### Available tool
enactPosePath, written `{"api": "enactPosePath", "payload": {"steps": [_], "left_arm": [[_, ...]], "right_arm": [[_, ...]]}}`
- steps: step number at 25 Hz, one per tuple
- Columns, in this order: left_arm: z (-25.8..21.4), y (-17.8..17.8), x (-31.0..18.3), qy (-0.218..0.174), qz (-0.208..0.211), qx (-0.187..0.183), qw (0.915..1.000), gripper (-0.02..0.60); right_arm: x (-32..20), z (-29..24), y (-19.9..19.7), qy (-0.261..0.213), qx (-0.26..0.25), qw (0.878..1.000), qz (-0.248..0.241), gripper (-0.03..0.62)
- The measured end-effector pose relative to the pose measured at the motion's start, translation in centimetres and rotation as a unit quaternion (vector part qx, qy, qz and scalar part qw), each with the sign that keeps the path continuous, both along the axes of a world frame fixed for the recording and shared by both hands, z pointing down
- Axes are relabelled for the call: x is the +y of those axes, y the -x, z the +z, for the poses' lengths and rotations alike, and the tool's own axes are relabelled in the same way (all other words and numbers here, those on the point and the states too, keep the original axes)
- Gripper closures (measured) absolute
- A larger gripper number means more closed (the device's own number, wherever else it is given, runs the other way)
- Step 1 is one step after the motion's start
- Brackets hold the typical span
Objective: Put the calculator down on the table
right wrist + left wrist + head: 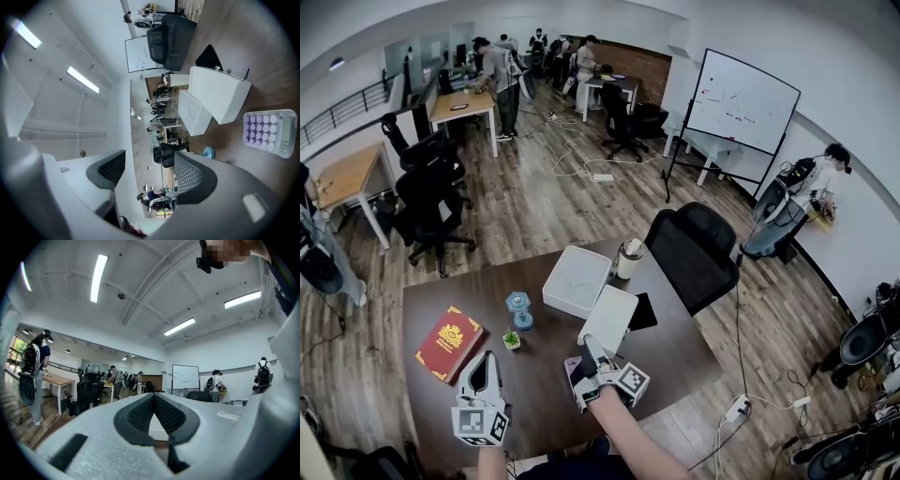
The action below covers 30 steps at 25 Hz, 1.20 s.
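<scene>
Red book [450, 342] lies flat on the bench [441, 302], ahead and to the left of the left hand-held gripper [484, 361]. This hand-held gripper points level across the room. In its own view the pad tips are pressed together with nothing pinched between them.

A small potted plant [513, 339] stands just ahead and to the right of it, between the two hand-held grippers. A small blue object [519, 309] stands just beyond the plant.

The right hand-held gripper [591, 349] has its jaws spread wide and the gap is empty. The calculator [270, 132] lies flat on the bench with keys and display facing up. It is off to the outer side of this hand-held gripper's right jaw, clear of it and not touched. The head view does not show it.

Straight ahead of the right hand-held gripper is a white box [609, 317]. A second white box [577, 279] sits beyond it, close against it. A flat black item [643, 311] lies at the right of the nearer box. A pale tumbler [629, 259] stands farther off. A black office chair [698, 246] is off the bench's far right corner.
</scene>
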<state>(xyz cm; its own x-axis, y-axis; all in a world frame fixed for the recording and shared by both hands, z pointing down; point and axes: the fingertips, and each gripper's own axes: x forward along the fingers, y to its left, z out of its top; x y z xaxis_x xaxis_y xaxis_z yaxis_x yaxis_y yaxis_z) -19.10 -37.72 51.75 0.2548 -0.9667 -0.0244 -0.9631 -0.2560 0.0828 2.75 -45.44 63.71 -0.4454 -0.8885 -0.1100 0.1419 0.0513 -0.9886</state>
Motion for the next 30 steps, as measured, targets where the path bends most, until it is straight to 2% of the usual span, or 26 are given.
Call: {"api": "enactPosePath", "payload": {"steps": [6, 10, 16, 19, 21, 23, 26, 30], "left_arm": [[0.0, -0.1, -0.1, -0.001, 0.003, 0.002, 1.0000, 0.586], [-0.1, -0.3, -0.2, -0.001, 0.006, -0.004, 1.0000, 0.586], [0.2, 0.2, -0.2, 0.009, 0.005, 0.013, 0.9999, 0.586], [0.7, 0.6, -0.3, 0.014, -0.002, 0.019, 0.9997, 0.586], [0.7, 0.6, -0.2, 0.015, -0.002, 0.017, 0.9997, 0.586], [0.7, 0.5, -0.2, 0.015, -0.001, 0.015, 0.9998, 0.586], [0.9, 0.3, -0.3, 0.016, 0.000, 0.012, 0.9998, 0.586], [1.0, 0.1, -0.5, 0.015, 0.002, 0.010, 0.9998, 0.586]], "right_arm": [[0.0, -1.3, 0.0, -0.023, 0.002, 1.000, -0.001, 0.261], [0.1, -1.6, 0.1, -0.043, 0.031, 0.999, -0.007, 0.263], [0.1, -2.7, 0.3, -0.077, 0.116, 0.990, -0.024, 0.261], [0.2, -3.7, 0.4, -0.099, 0.181, 0.978, -0.030, 0.260], [0.4, -4.6, 0.5, -0.119, 0.237, 0.964, -0.034, 0.260], [0.5, -5.7, 0.7, -0.144, 0.307, 0.940, -0.038, 0.261], [0.5, -7.3, 1.3, -0.191, 0.415, 0.888, -0.044, 0.261], [0.9, -10.1, 2.1, -0.260, 0.521, 0.812, -0.037, 0.266]]}}
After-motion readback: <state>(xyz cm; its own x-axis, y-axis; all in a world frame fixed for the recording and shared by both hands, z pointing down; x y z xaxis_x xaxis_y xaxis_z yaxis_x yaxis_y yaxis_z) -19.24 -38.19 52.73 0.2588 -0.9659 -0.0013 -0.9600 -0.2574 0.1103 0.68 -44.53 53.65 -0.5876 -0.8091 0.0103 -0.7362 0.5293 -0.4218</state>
